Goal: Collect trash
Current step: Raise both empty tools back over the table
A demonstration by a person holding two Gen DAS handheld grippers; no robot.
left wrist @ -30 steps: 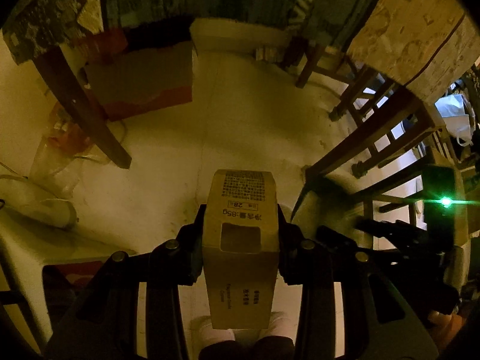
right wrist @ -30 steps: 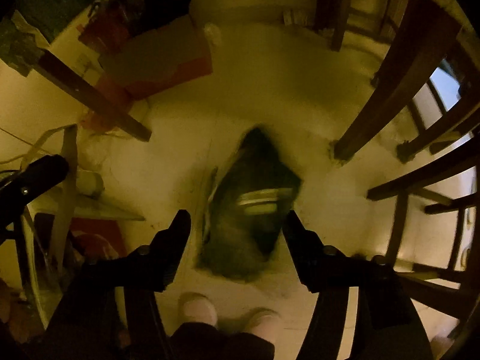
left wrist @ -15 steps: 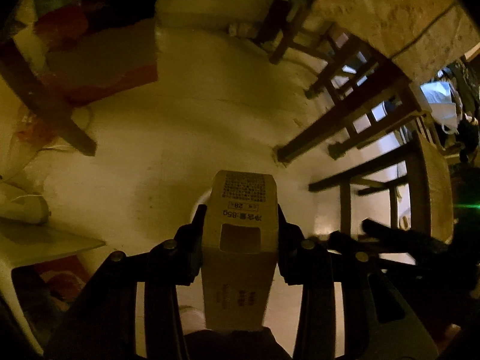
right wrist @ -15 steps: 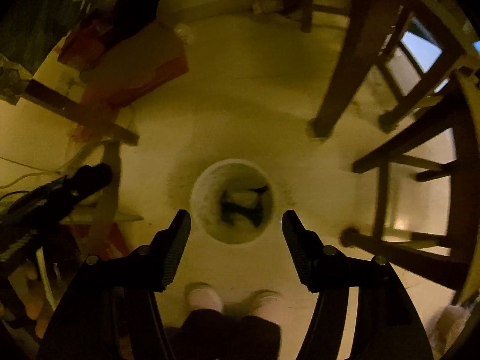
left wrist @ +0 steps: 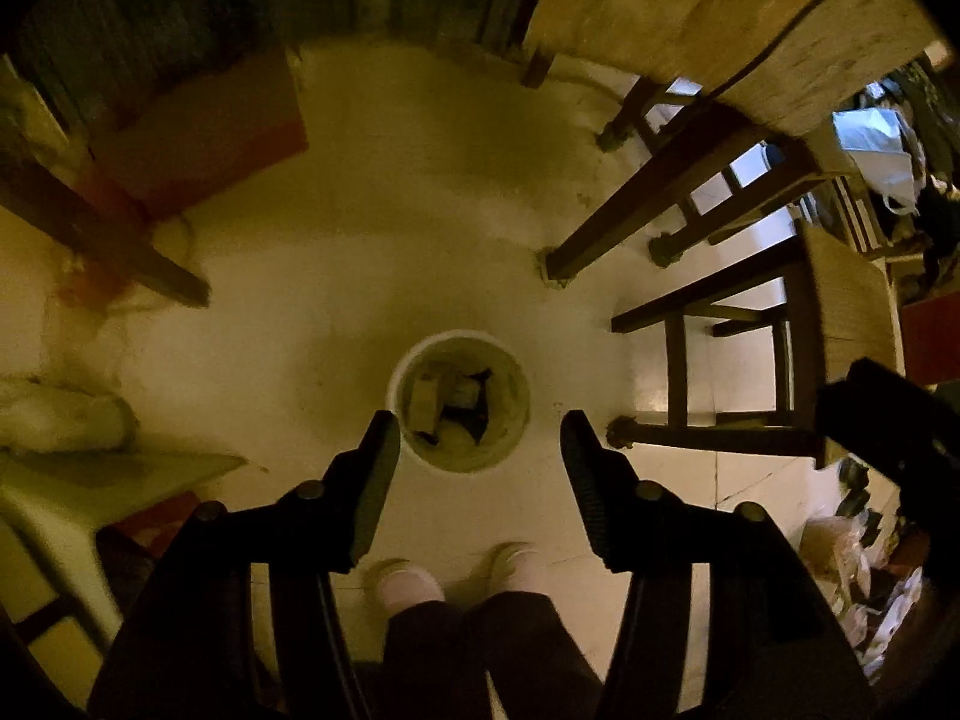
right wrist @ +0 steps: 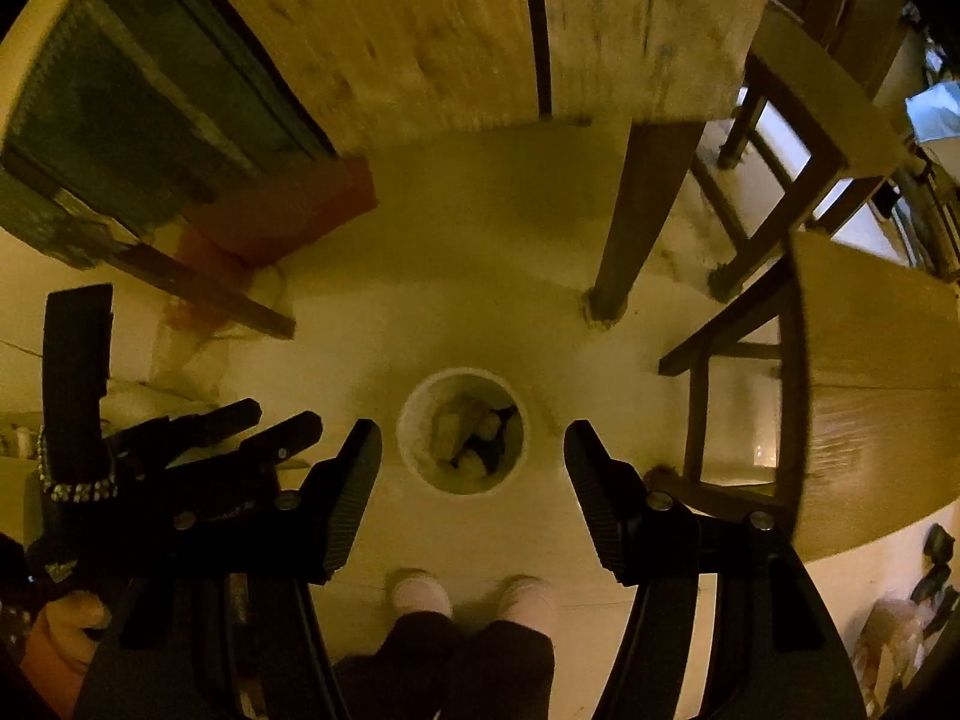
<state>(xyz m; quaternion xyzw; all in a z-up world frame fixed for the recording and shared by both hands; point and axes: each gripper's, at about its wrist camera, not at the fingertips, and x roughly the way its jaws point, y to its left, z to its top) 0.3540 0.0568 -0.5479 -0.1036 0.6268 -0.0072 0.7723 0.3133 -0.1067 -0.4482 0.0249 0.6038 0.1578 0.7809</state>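
Note:
A white round bin (left wrist: 459, 401) stands on the pale floor below both grippers; it also shows as the bin (right wrist: 462, 431) in the right wrist view. Inside lie a tan carton (left wrist: 425, 401), a dark wrapper and pale scraps. My left gripper (left wrist: 479, 426) hangs high over the bin, its jaws opening with nothing between them. My right gripper (right wrist: 474, 438) is open and empty above the same bin. The left gripper (right wrist: 282, 429) appears at the left of the right wrist view, and the right gripper's body (left wrist: 888, 420) shows at the right edge of the left wrist view.
A wooden table's legs (left wrist: 630, 222) and chairs (left wrist: 750, 360) stand right of the bin. A red-and-brown box (left wrist: 198, 138) lies at the back left. A white low stand (left wrist: 90, 480) is at the left. The person's feet in pale slippers (left wrist: 456, 582) are just below the bin.
The carton that my left gripper held is gone from its jaws and lies in the bin. Both grippers have risen; the bin looks smaller. The dark wrapper dropped from the right gripper earlier.

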